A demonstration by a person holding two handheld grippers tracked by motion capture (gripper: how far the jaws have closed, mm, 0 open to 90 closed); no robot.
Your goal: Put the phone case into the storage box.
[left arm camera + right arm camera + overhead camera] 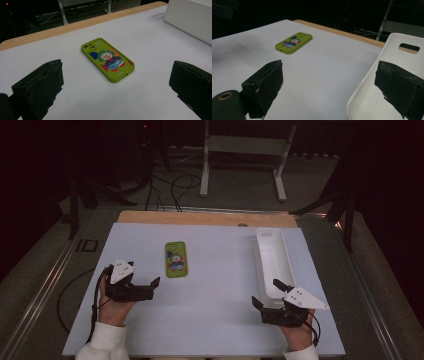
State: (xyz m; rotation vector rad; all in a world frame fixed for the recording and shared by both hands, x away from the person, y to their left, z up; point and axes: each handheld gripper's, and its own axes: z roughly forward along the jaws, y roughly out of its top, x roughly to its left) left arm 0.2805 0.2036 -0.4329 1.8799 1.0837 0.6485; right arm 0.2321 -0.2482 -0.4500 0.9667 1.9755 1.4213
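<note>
In the high view the room behind the table is lying in deep darkness, so the stands and cables there are hard to make out, and the person's sleeves are cut off at the bottom edge. In the left gripper view only a corner of the long white plastic tray (190,18) is showing, and its inside is hidden. The left gripper (147,287) is resting low at the near left part of the white table cover (220,270), held in the left hand (112,307); its jaws are standing wide apart, holding nothing, and pointing to the right and a little forward. The green rubber phone case with a clown picture (176,259) is lying flat, printed side up, near this gripper and just beyond its jaws, not touching them. The right gripper (265,292) is sitting at the near end of the tray, also spread open and empty; one jaw is over the tray's near end and the other over the cover.
</note>
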